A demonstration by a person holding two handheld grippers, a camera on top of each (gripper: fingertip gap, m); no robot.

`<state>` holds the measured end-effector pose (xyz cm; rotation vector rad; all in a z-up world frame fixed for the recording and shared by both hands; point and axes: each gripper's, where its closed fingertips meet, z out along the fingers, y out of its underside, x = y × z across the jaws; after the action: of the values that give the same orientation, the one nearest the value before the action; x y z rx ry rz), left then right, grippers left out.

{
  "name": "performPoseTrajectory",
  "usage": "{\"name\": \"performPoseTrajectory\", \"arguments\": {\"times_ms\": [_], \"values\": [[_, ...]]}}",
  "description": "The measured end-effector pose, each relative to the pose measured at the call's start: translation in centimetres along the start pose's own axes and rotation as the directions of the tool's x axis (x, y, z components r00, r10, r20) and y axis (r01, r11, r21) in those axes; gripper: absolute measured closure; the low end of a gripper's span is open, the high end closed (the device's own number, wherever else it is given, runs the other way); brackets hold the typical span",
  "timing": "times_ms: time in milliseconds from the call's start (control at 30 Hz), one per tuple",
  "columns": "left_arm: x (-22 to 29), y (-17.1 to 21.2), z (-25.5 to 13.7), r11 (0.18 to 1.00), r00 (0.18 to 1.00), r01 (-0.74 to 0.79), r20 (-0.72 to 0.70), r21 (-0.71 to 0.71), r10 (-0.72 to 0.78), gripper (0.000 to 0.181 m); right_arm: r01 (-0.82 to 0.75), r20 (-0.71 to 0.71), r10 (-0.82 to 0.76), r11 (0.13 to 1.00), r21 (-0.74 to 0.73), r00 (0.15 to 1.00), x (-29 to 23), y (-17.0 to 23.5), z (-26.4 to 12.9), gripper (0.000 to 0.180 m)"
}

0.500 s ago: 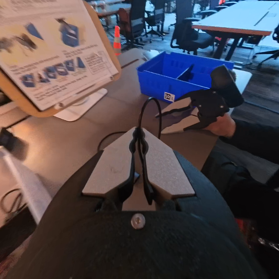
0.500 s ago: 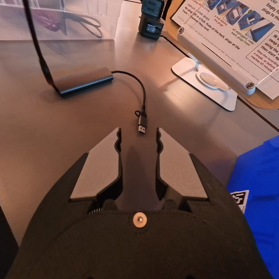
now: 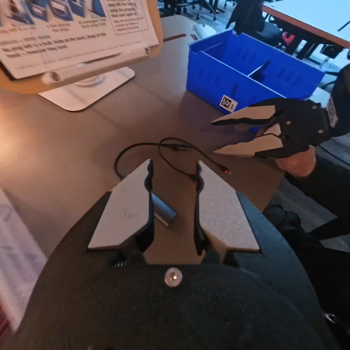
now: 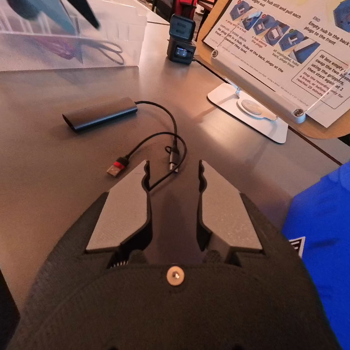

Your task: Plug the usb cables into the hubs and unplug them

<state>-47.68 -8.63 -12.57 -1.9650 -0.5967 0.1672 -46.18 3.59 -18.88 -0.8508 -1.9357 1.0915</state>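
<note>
Now both grippers, left (image 3: 173,168) and right (image 4: 173,166), spread and empty; cable (image 4: 151,140) light and limp, best pinched at rigid red plug (image 4: 118,166); hub (image 4: 100,113) stiff, liable to slide.

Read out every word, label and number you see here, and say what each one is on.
I don't repeat writing; here is what bears it.
Instruction sheet on the wooden stand: printed text and pictures, legible in the right wrist view.
Blue bin: white code sticker.
Right gripper: code tag on its body, blurred.
Small black device: lit screen, too small.
Hub: no markings visible.
</note>
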Motion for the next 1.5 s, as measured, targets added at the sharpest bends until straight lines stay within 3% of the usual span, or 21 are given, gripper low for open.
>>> {"name": "performPoseTrajectory", "arguments": {"times_ms": [167,267,367,567,700,833,900,967,1100,1267,1367,1500], "values": [[-1.8,-1.8,-4.9,0.997,0.997,-0.022,0.080,0.078,0.016,0.140,-0.007,-0.099,0.011,0.999,0.036,0.995,1.5,-0.7,-0.9,0.131],[-2.0,-2.7,-7.1,0.991,0.996,-0.028,0.091,0.134,0.015,0.142,-0.091,-0.101,0.096,0.994,0.054,0.990,0.9,-1.4,-1.4,0.126],[-2.2,-3.1,-8.0,0.988,0.994,-0.036,0.106,0.153,0.019,0.142,-0.154,0.073,0.155,0.988,-0.014,0.985,-4.7,-2.1,-0.1,0.103],[-1.0,-2.9,-7.1,0.990,0.999,-0.034,0.038,0.139,0.029,0.143,-0.111,0.076,0.115,0.992,-0.060,0.990,-12.1,-4.6,4.5,0.103],[-0.7,-2.5,-6.8,0.992,0.995,-0.073,0.072,0.105,0.066,0.143,-0.119,0.079,0.140,0.968,-0.220,0.987,-13.1,-3.5,8.1,0.098],[-0.5,-1.8,-7.1,0.991,0.989,-0.112,0.102,0.077,0.104,0.144,-0.165,0.149,0.238,0.907,-0.388,0.960,-13.9,-1.5,10.0,0.077],[-0.4,-1.5,-7.3,0.992,0.990,-0.104,0.104,0.075,0.096,0.144,-0.158,0.144,0.226,0.913,-0.376,0.963,-13.2,-1.6,10.4,0.092],[-0.4,-0.8,-7.6,0.993,0.989,-0.103,0.115,0.054,0.097,0.144,-0.133,0.174,0.207,0.923,-0.361,0.963,-13.0,-1.8,10.5,0.127],[-1.6,1.6,-8.7,0.990,0.969,-0.134,0.202,-0.044,0.140,0.143,-0.035,0.266,0.121,0.951,-0.306,0.956,-12.7,-2.0,9.8,0.150],[-2.9,6.2,-8.7,0.945,0.930,-0.199,0.254,-0.260,0.266,0.132,0.006,0.382,0.083,0.974,-0.225,0.921,-11.4,-2.7,7.4,0.151],[-2.7,7.9,-7.3,0.884,0.883,-0.289,0.255,-0.368,0.395,0.109,-0.061,0.455,0.130,0.985,-0.164,0.881,-10.6,-3.7,5.7,0.153],[0.2,7.7,-3.7,0.829,0.838,-0.420,0.193,-0.369,0.510,0.102,-0.062,0.499,0.135,0.985,-0.160,0.856,-9.5,-3.6,4.0,0.153]]}}
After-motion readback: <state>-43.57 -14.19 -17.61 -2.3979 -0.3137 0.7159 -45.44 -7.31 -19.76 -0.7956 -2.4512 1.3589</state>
